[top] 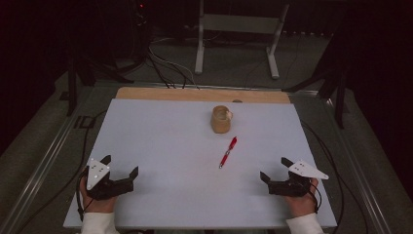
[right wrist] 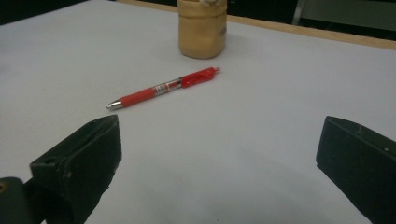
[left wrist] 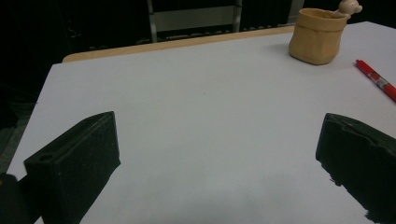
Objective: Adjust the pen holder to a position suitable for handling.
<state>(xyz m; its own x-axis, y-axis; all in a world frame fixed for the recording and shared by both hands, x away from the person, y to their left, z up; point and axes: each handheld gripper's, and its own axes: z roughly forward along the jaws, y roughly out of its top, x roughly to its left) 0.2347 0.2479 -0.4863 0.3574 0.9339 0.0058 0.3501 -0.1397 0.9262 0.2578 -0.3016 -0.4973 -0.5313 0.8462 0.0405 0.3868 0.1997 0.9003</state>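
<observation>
A red pen lies flat on the white table top, tip toward the near side; it also shows as the pen and at the right edge as the pen. Behind it stands a tan sack-shaped holder, the same holder. My left gripper rests open at the near left corner, nothing between its jaws. My right gripper rests open at the near right, the pen a short way ahead and left of it.
A wooden strip borders the table's far edge. Beyond it stand a white metal frame and loose cables on the floor. Dark stands flank the table.
</observation>
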